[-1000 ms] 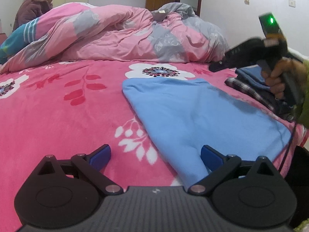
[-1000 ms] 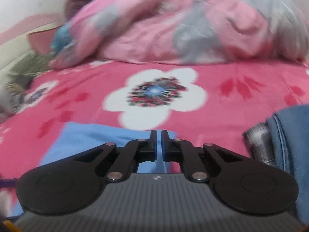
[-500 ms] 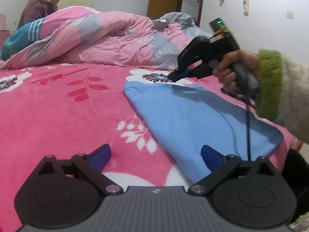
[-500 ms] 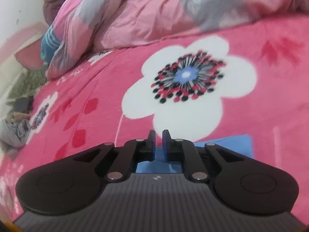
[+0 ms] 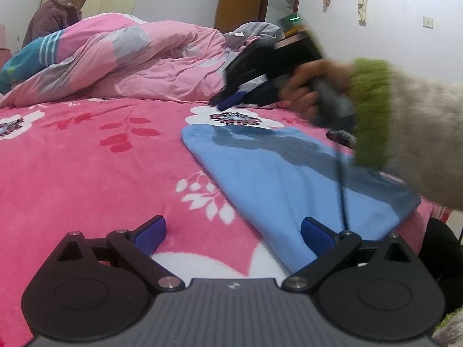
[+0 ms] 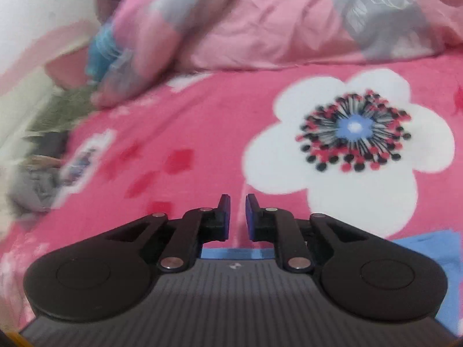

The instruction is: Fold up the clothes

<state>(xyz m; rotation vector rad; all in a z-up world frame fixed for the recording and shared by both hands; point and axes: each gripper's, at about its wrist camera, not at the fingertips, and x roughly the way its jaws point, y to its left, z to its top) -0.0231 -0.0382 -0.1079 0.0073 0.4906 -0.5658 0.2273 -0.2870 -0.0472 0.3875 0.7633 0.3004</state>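
On a bed [image 5: 86, 173] spread with a pink flowered blanket, we see a light blue garment [image 5: 289, 179] lying flat toward the right side, its far corner beside a large white flower with a dark centre [image 5: 234, 117]. Our left claw [image 5: 233, 232] sits low at the near edge with its jaws spread wide and nothing gripped; the right blue pad [image 5: 315, 235] lies against the garment's near tip, while the left pad is over bare blanket. Our right claw [image 5: 228, 104], blurred in the left wrist view, is held by a hand [image 5: 306, 92] in a pale sleeve with a green cuff [image 5: 373, 112], above the garment's far edge, and casts a shadow on the blue cloth. From the right wrist view, that right claw [image 6: 237, 217] shows a narrow gap between its pads, the jaws opening, with only pink blanket seen between them; a strip of blue fabric [image 6: 428, 243] shows just under and to the right of the tool. A rumpled pink and grey duvet [image 5: 139, 63] is heaped across the far side of the bed, and a person in a purple coat [image 5: 58, 11] is behind it at the left.
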